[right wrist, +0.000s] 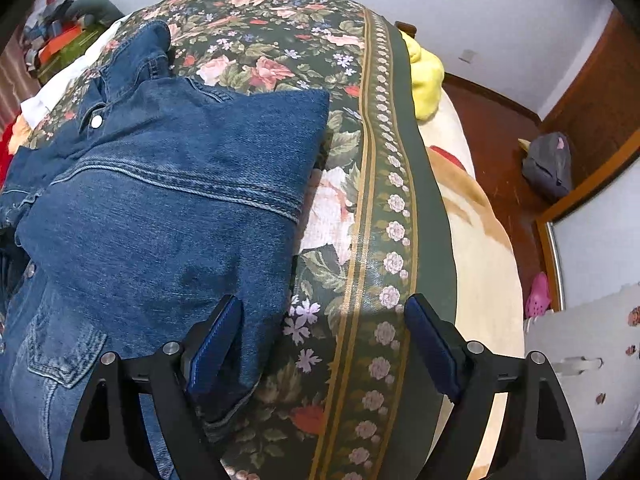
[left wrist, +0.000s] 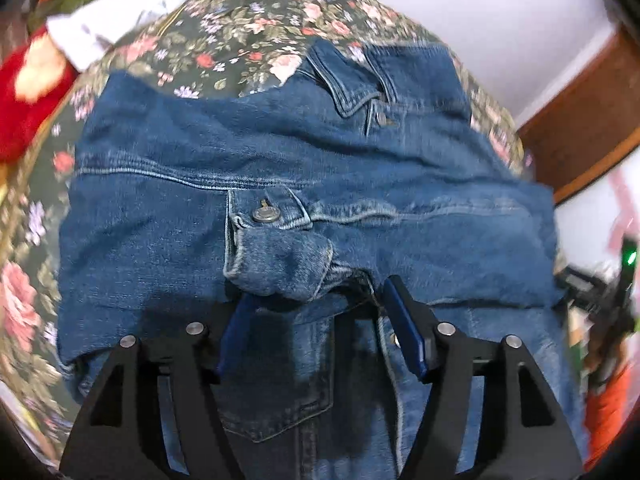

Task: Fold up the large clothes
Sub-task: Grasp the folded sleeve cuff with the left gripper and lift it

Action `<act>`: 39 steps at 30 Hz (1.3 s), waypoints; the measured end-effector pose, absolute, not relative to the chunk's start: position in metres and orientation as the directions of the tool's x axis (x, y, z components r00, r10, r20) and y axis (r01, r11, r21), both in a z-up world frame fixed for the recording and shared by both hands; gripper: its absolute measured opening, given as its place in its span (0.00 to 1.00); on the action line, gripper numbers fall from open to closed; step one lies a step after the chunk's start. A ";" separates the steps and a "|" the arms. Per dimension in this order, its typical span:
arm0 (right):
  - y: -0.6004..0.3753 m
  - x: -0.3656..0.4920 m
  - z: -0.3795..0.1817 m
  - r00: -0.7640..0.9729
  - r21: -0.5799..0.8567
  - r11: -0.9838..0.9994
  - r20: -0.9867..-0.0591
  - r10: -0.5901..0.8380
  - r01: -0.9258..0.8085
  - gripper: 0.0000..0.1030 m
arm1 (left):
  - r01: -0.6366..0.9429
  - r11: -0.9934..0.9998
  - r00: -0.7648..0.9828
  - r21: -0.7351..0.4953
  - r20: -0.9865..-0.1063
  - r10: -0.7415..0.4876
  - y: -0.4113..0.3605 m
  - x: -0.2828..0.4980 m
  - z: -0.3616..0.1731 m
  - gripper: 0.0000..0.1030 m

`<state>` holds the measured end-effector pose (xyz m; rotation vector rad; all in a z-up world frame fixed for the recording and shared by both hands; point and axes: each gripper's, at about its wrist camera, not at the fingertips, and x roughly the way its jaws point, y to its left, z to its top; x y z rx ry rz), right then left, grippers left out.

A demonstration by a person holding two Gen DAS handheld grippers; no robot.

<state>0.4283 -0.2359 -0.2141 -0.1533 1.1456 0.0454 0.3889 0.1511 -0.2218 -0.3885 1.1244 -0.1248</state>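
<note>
A blue denim jacket (left wrist: 280, 168) lies on a dark floral bed cover (left wrist: 248, 24), collar at the far end, both sleeves folded across its front. My left gripper (left wrist: 316, 300) is open just above the jacket, with a buttoned sleeve cuff (left wrist: 276, 248) lying between its blue pads, not clamped. In the right wrist view the jacket (right wrist: 160, 208) fills the left half. My right gripper (right wrist: 320, 320) is open over the jacket's right edge; its left pad (right wrist: 216, 344) rests on the folded denim and its right pad (right wrist: 432, 352) is over the bed cover (right wrist: 360, 240).
White and red clothes (left wrist: 100, 28) lie at the bed's far left. A yellow cloth (right wrist: 428, 76) and a cream blanket (right wrist: 480, 260) hang off the bed's right side. Beyond are a wooden floor, a grey bag (right wrist: 548, 164) and a pink shoe (right wrist: 538, 296).
</note>
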 end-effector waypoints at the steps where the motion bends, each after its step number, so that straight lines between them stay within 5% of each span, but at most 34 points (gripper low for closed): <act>1: -0.235 0.427 -0.212 0.416 -0.092 0.989 -0.909 -0.037 -0.112 0.81 | -0.114 0.907 0.436 -0.405 -0.841 -0.321 0.157 0.390 -0.223 0.69; 9: -0.241 0.421 -0.189 0.418 0.053 0.994 -0.904 0.089 -0.098 0.81 | -0.302 0.759 0.404 -0.577 -0.798 -0.446 0.173 0.423 -0.261 0.67; 12: -0.238 0.421 -0.186 0.423 0.047 0.994 -0.902 0.086 -0.100 0.81 | -0.309 0.813 0.418 -0.493 -0.839 -0.350 0.161 0.432 -0.257 0.40; 15: -0.235 0.424 -0.186 0.425 0.035 0.994 -0.902 0.077 -0.106 0.81 | -0.232 0.925 0.477 -0.300 -0.864 -0.161 0.134 0.435 -0.228 0.30; 20: -0.230 0.430 -0.181 0.432 0.037 0.993 -0.898 0.081 -0.111 0.81 | -0.069 0.997 0.709 -0.022 -0.704 0.034 0.090 0.417 -0.146 0.26; 26: -0.215 0.434 -0.159 0.491 0.038 0.991 -0.866 0.096 -0.128 0.81 | -0.065 0.997 0.831 0.040 -0.551 0.076 0.110 0.400 -0.077 0.26; 31: -0.197 0.439 -0.167 0.485 0.039 0.987 -0.868 0.110 -0.155 0.87 | -0.100 0.993 0.774 0.056 -0.623 0.113 0.140 0.401 -0.096 0.26; 39: -0.177 0.445 -0.224 0.369 0.001 0.982 -0.927 0.071 -0.188 0.88 | -0.146 0.988 0.565 0.040 -0.817 0.116 0.176 0.401 -0.199 0.30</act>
